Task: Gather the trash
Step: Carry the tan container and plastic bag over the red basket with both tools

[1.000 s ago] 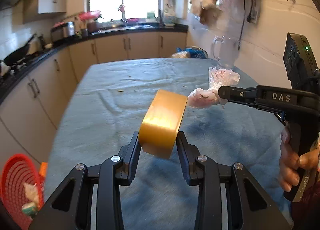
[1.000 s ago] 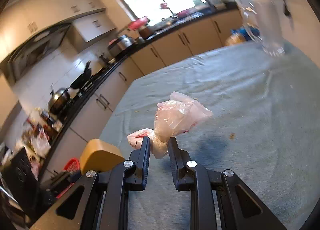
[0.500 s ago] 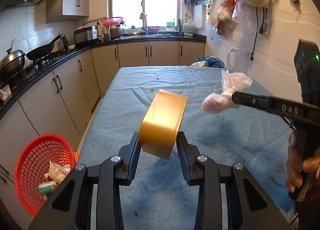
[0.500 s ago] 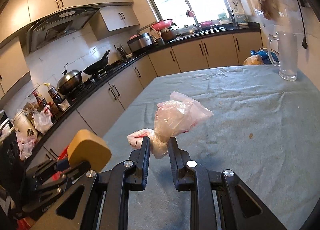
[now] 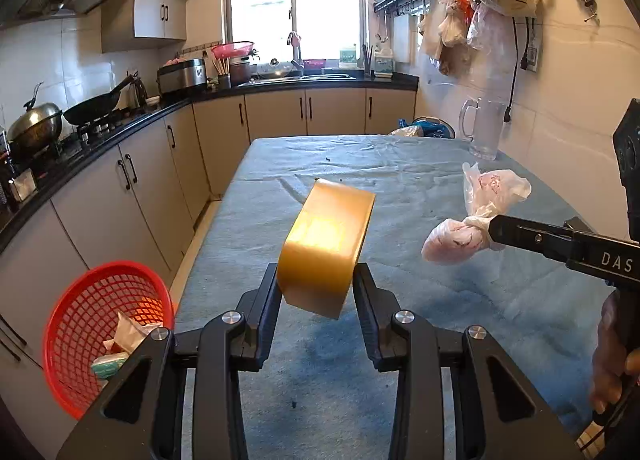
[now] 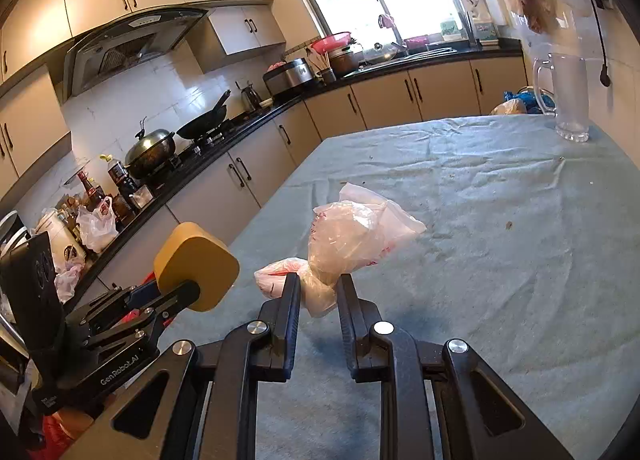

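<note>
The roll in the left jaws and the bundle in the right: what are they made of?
The roll looks like glossy tan plastic packing tape: smooth, with a light sheen on its face. The bundle looks like thin translucent plastic film, a crinkled, knotted bag with red print; its contents cannot be made out.

Left claw [image 5: 316, 292] and right claw [image 6: 318, 296], both clamped, tilted slightly downward.

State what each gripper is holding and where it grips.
The left gripper clamps a roll of yellow tape across its flat sides, near the lower edge. The right gripper pinches a knotted plastic bag at its twisted neck.
</note>
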### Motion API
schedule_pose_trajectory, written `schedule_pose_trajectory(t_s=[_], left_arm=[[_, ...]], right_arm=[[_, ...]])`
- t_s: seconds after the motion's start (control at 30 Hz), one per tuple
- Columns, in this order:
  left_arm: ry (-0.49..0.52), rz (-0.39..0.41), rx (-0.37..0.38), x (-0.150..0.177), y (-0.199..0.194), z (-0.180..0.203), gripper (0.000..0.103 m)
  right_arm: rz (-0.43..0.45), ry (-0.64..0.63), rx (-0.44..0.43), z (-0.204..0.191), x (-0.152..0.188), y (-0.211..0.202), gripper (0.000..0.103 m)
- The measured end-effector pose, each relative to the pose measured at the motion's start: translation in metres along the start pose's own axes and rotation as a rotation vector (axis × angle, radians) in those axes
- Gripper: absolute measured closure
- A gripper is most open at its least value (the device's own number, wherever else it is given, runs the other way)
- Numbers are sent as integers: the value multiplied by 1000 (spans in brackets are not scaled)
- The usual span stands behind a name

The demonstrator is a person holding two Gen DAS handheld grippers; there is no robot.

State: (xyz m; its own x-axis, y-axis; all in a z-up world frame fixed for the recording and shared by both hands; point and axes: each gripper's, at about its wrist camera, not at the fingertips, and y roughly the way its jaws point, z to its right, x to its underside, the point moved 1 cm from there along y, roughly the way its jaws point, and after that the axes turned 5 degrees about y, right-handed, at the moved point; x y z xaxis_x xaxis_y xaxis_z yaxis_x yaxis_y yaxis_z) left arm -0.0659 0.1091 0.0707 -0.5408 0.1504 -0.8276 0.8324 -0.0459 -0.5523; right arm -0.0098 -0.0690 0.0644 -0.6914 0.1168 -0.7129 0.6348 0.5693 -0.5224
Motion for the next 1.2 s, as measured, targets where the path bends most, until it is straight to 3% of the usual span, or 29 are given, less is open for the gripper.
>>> schedule_pose_trajectory(t_s=[0.3, 0.77, 0.87, 0.97, 1.0, 1.13, 1.2], left_arm=[[-35, 24, -21, 9, -14, -17, 68], [-149, 45, -65, 27, -33, -78, 68], [-121, 6, 15, 32, -28, -75, 68], [-116, -91, 280, 38, -16, -61, 46], [-123, -106, 321, 39, -13, -55, 46], [-103, -179, 292, 37, 7, -33, 46], [-100, -217, 273, 35, 19, -28, 52]], right_arm=[[-29, -37, -8, -28, 7, 7, 82], [-76, -85, -32, -66, 11, 28, 83], [-69, -79, -25, -66, 8, 27, 83], [-57, -66, -14, -62, 5, 23, 83], [-50, -59, -10, -59, 4, 21, 83], [-33, -38, -5, -51, 2, 13, 83], [-28, -31, -9, -48, 3, 10, 83]])
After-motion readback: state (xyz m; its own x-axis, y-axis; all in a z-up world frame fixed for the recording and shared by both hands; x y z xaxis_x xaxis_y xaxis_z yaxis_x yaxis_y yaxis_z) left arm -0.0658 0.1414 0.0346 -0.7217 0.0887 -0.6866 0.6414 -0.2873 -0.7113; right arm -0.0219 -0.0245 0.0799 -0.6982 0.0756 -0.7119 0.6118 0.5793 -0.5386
